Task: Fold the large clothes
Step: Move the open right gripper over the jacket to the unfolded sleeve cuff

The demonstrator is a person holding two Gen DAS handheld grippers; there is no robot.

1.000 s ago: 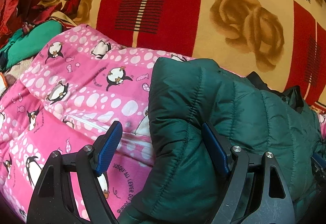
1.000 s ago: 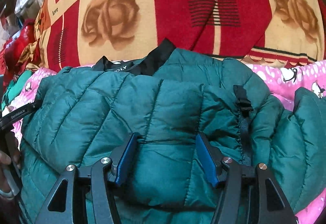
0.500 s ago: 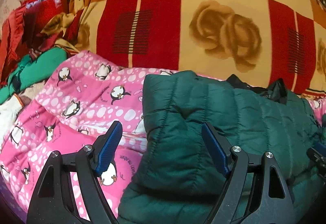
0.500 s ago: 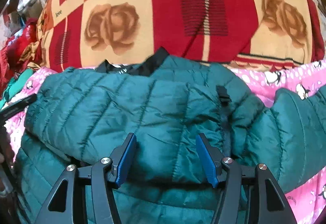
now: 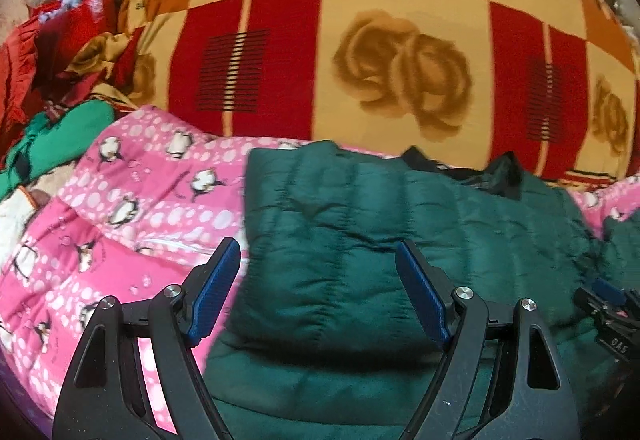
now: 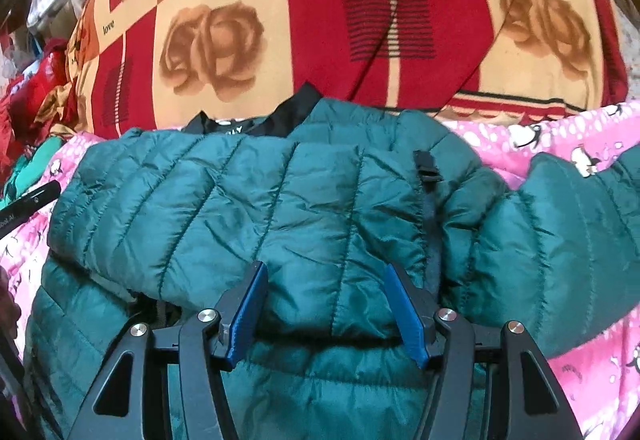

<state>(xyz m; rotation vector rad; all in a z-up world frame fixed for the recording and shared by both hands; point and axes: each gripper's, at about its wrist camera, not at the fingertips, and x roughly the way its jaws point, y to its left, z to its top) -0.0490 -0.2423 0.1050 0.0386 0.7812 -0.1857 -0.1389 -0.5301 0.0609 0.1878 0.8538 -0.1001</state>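
A dark green puffer jacket (image 5: pixel 400 208) lies folded over itself on a pink penguin quilt (image 5: pixel 140 200), its black collar toward the far side. My left gripper (image 5: pixel 317 246) hovers open above the jacket's left edge, its blue pads clear of the fabric. In the right wrist view the jacket (image 6: pixel 240 200) fills the middle, with one sleeve (image 6: pixel 560 232) spread to the right. My right gripper (image 6: pixel 326 267) stands open just above the folded layer, gripping nothing. Part of the left gripper (image 6: pixel 28 200) shows at the left edge, and the right gripper (image 5: pixel 612 304) at the far right of the left wrist view.
A red, orange and cream blanket with roses (image 5: pixel 400 60) covers the bed behind the quilt. A pile of red clothes (image 5: pixel 24 60) and a green garment (image 5: pixel 60 136) lie at the left. The pink quilt (image 6: pixel 580 360) extends to the right.
Both grippers have drawn back and up from the jacket, the left one more. The jacket now sits lower and smaller in both views, and more blanket shows. Jaws unchanged.
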